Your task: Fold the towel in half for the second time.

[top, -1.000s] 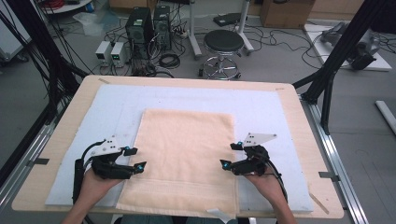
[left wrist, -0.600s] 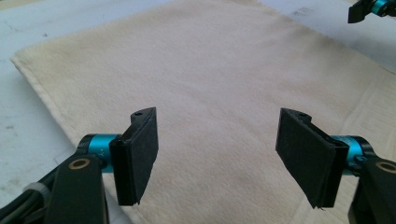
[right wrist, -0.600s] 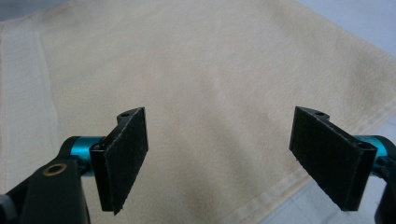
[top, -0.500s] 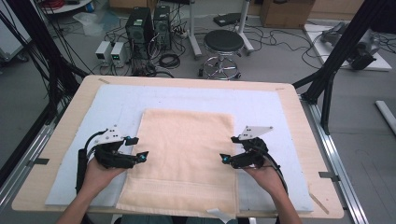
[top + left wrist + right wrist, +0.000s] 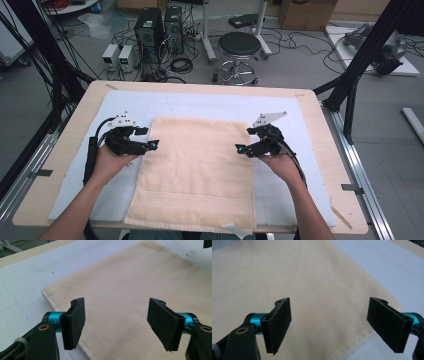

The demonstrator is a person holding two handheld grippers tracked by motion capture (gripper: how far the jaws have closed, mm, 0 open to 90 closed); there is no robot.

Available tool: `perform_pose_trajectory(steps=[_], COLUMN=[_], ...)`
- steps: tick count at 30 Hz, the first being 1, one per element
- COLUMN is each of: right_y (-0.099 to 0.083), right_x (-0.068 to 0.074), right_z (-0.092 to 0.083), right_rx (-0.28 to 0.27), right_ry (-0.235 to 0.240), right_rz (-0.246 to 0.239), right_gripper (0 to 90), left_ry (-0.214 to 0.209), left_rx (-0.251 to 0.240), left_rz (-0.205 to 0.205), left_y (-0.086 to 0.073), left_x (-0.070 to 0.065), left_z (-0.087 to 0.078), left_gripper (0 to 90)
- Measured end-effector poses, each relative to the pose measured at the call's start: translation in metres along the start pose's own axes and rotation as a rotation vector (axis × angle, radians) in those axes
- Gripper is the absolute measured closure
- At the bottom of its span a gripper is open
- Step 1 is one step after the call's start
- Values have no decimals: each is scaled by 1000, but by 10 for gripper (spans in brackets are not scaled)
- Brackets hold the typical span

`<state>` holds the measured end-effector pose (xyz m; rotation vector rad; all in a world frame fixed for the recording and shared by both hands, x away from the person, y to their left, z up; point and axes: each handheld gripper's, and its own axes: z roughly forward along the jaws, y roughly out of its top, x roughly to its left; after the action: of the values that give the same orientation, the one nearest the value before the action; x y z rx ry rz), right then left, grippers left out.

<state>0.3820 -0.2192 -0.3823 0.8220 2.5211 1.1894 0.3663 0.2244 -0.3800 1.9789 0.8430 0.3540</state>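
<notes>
A cream towel (image 5: 195, 170) lies flat on a pale blue mat (image 5: 310, 165) on the wooden table (image 5: 65, 145). My left gripper (image 5: 152, 145) hovers over the towel's left edge, about halfway along it, jaws pointing inward. In the left gripper view that gripper (image 5: 116, 315) is open over the towel (image 5: 125, 282) with nothing between the pads. My right gripper (image 5: 240, 149) hovers at the towel's right edge, facing the left one. The right gripper (image 5: 329, 317) also stands open above the towel (image 5: 312, 277), empty. Neither touches the cloth.
Black frame posts (image 5: 350, 85) rise at the table's right and left sides. Behind the table stand a stool (image 5: 239, 52), computer towers (image 5: 160, 35) and loose cables on the floor. A small white tag (image 5: 235, 229) sticks out at the towel's near edge.
Both hands have moved away from the person along the towel's side edges and risen slightly. The jaws look the same width. The towel has not moved.
</notes>
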Motion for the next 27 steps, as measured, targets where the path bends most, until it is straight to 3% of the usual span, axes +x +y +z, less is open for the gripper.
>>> perform_pose_trajectory(steps=[2,7,10,12,16,19,22,25,27], right_y=[5,11,8,4,-2,-7,-13,-19,-25], right_x=[-8,-28,-37,-42,-51,-57,-63,-66,-66], right_z=[4,13,20,26,36,40,44,50,55], right_rx=[8,18,27,45,53,47,61,83,105], right_ry=[-9,-31,-50,-57,-79,-84,-95,-90,-78], right_rz=[-7,21,43,51,68,105,138,154,164], right_gripper=[192,193,192,192,194,196,202,258,291], left_ry=[-3,50,67,85,121,118,127,126,128], left_rx=[-20,0,-29,-21,-16,7,63,96,101], left_rz=[-31,-62,-84,-78,-116,-126,-124,-157,-157], left_y=[2,3,-1,-4,-10,-15,-21,-26,-27], left_x=[10,29,37,41,49,51,53,55,54], left_z=[4,15,21,26,39,50,61,68,70], left_gripper=[319,327,335,336,350,371,389,405,397])
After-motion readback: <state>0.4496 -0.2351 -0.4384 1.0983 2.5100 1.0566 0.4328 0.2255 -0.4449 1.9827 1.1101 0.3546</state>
